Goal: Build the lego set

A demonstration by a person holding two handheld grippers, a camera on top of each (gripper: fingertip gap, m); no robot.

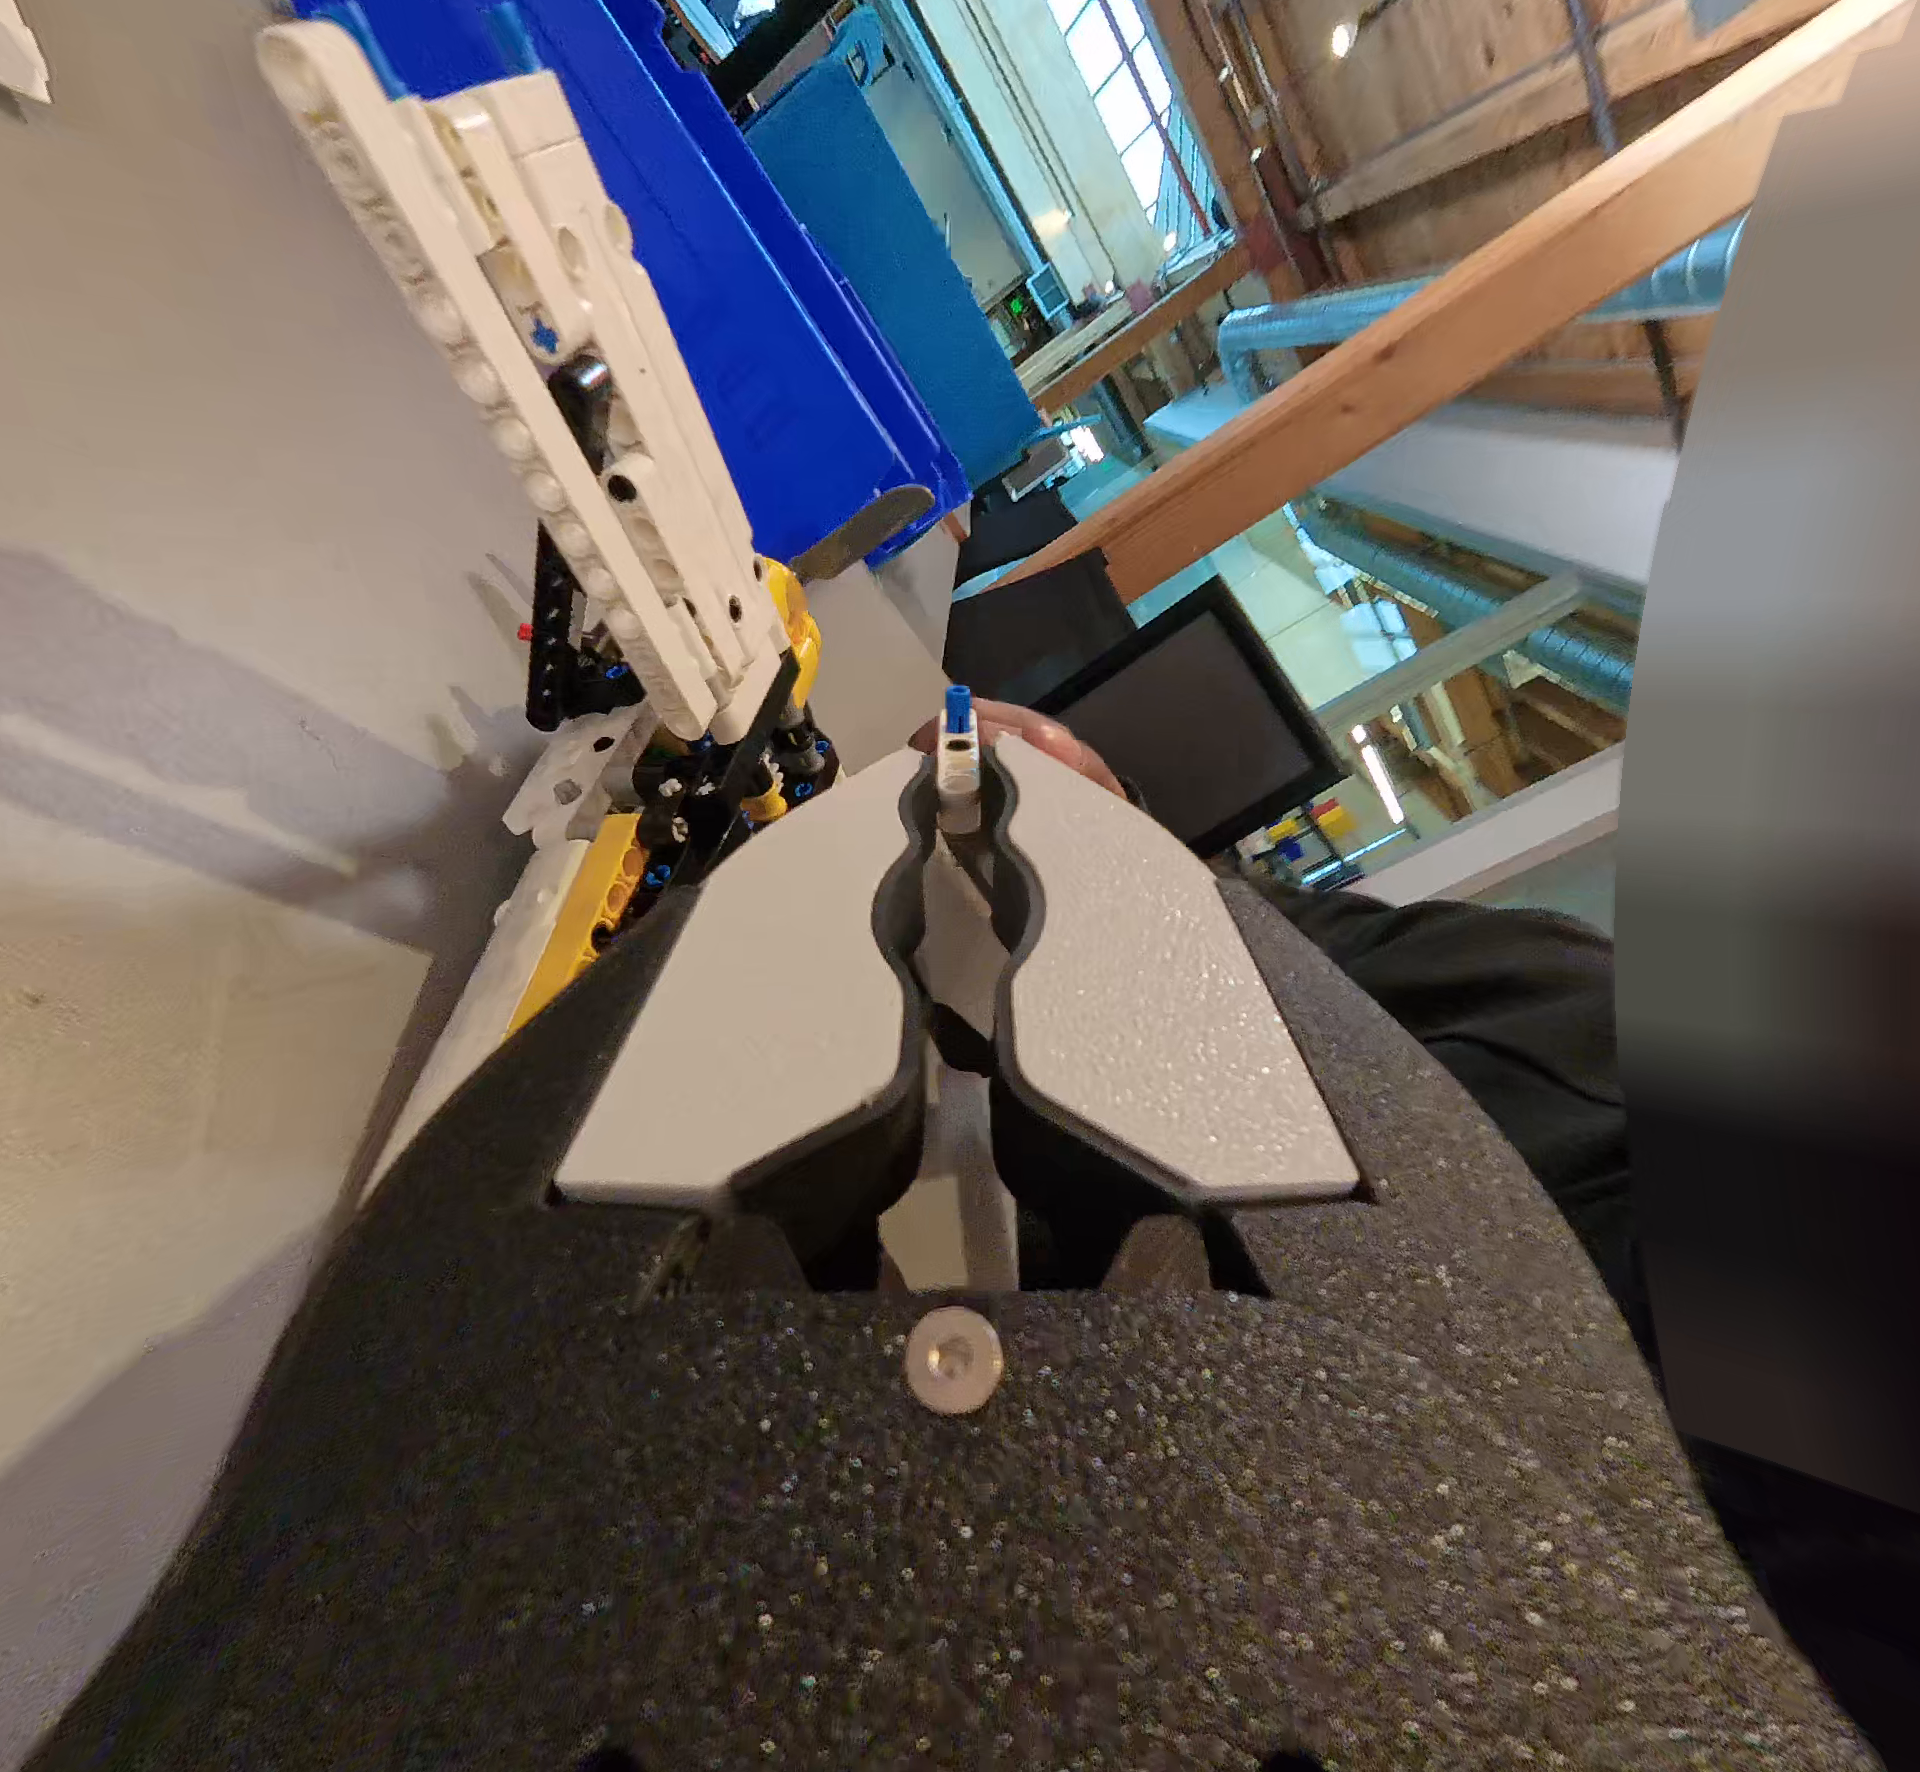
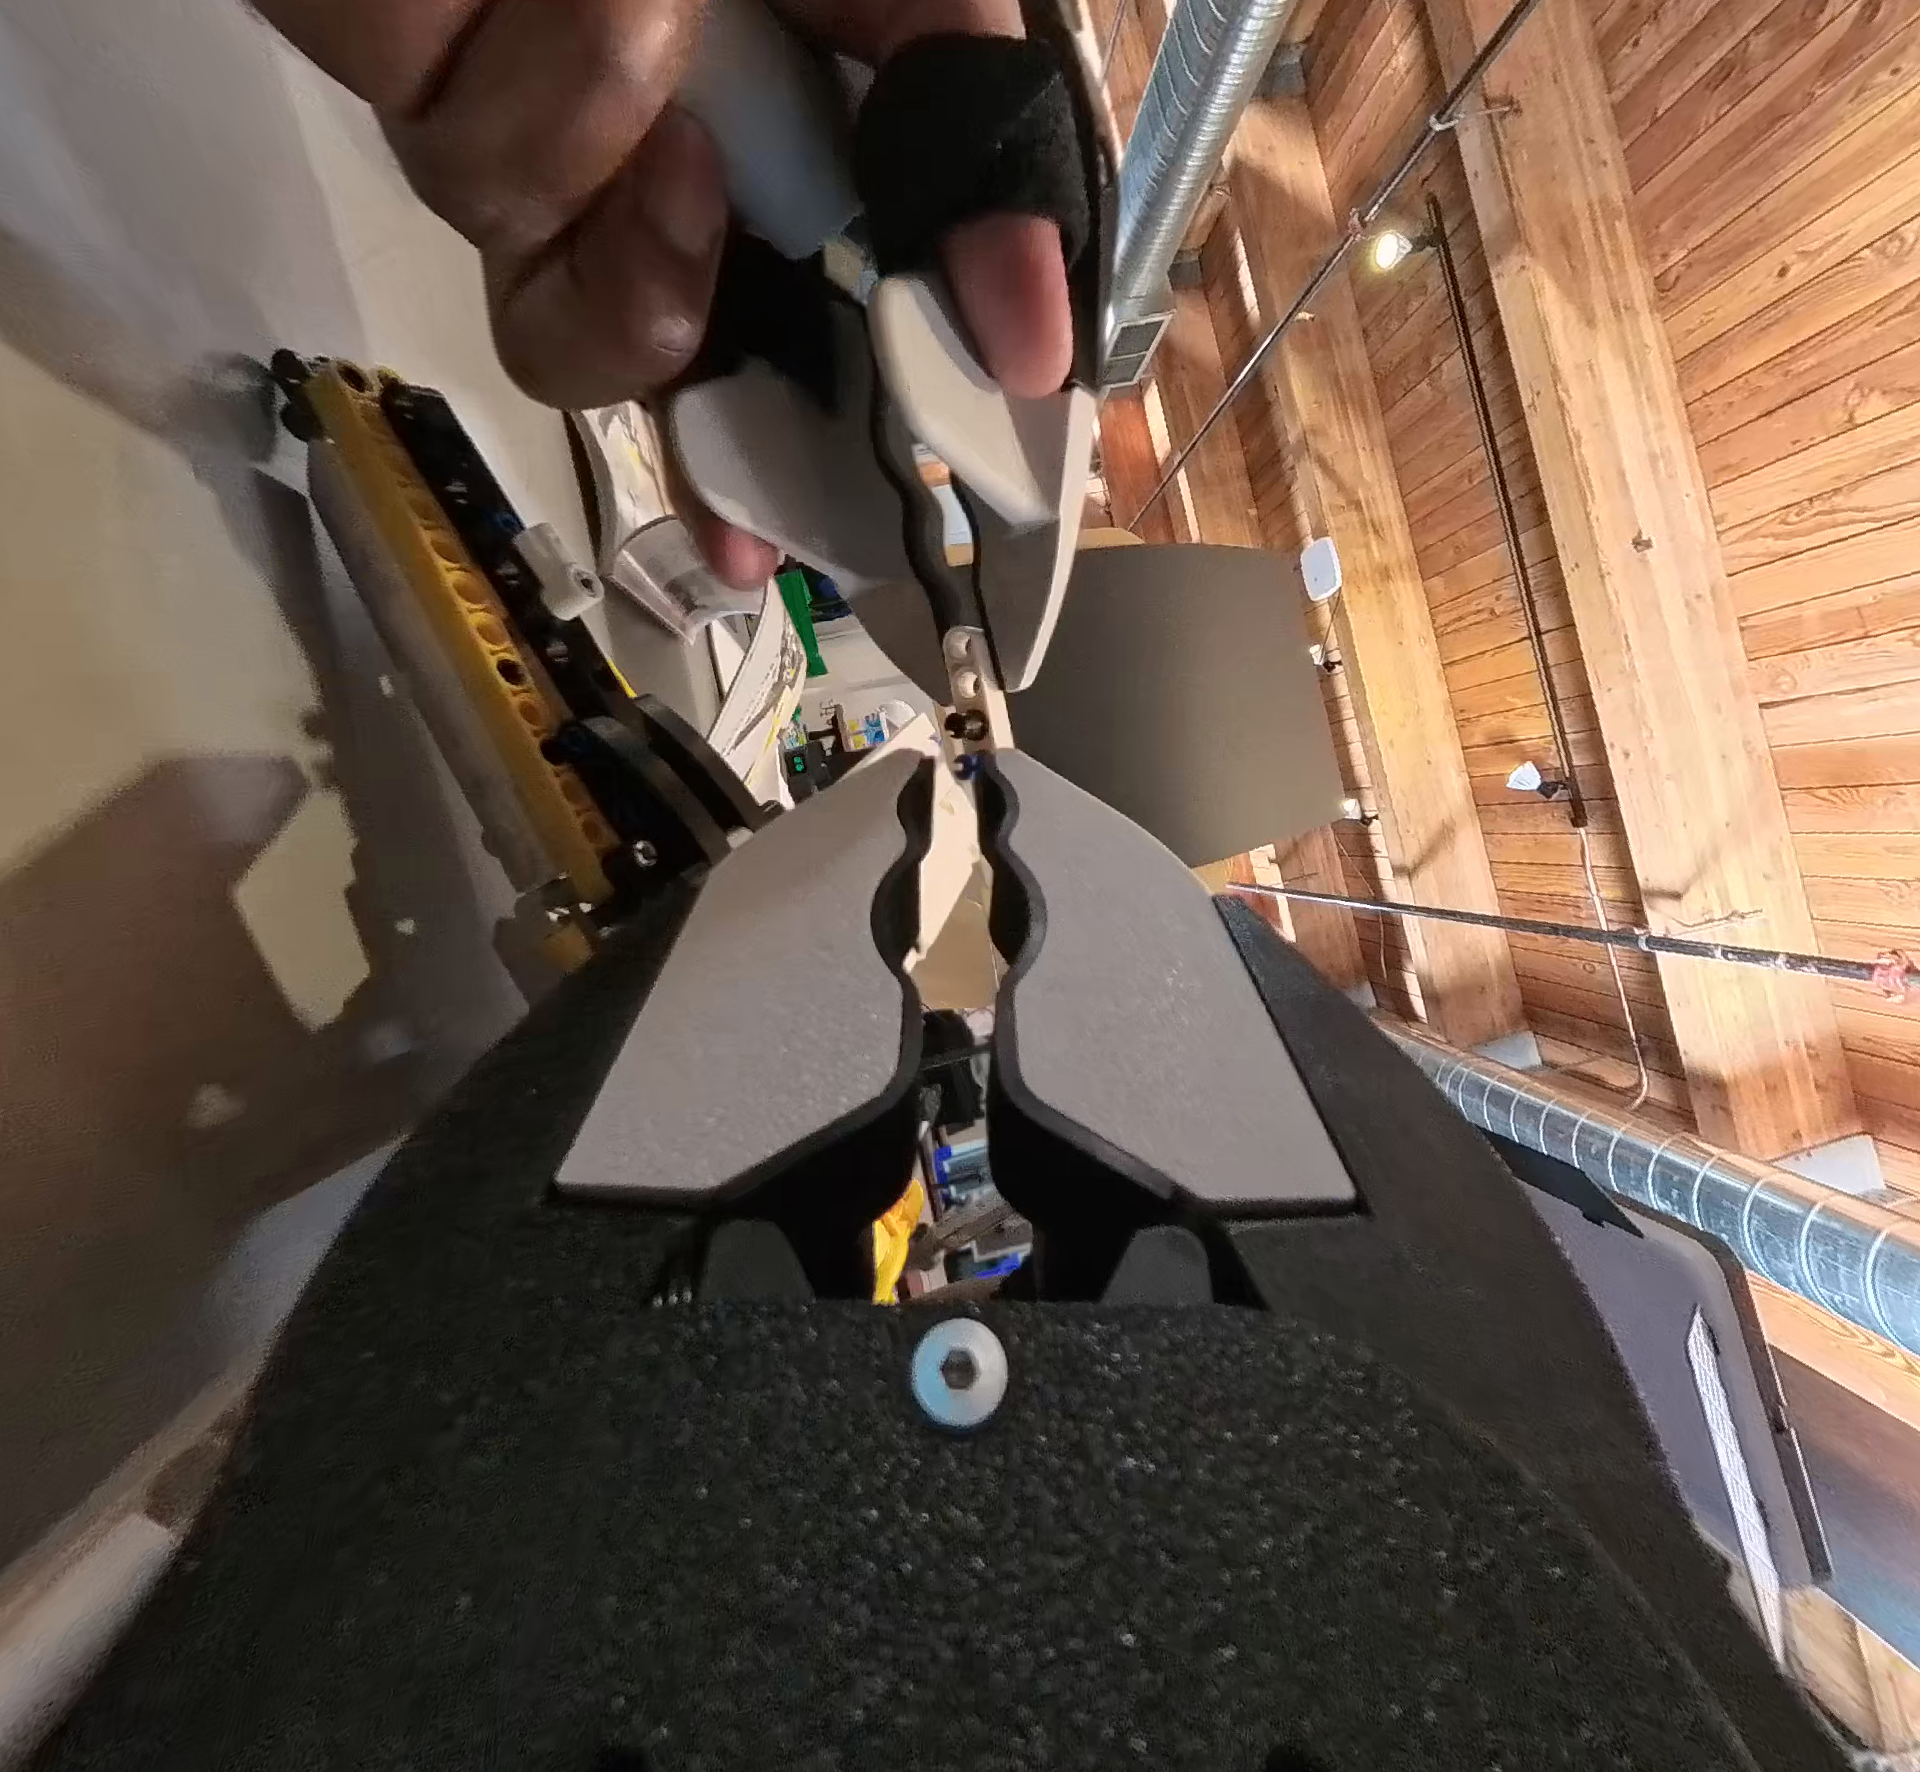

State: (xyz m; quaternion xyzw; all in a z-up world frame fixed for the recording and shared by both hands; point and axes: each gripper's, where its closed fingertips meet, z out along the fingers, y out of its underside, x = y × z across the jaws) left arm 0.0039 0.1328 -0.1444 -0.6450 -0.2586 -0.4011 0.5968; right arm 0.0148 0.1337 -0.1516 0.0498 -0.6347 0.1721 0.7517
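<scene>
Nearly closed, each gripper: left [image 1: 958,766] pinches white beam [image 1: 956,772]; right [image 2: 961,772] unclear.

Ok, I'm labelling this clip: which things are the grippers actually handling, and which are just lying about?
Being handled:
- left gripper clamping a small white beam with a blue pin
- right gripper, tips near the pin end

Lying about:
- white, yellow and black brick model
- blue bin
- dark monitor
</scene>
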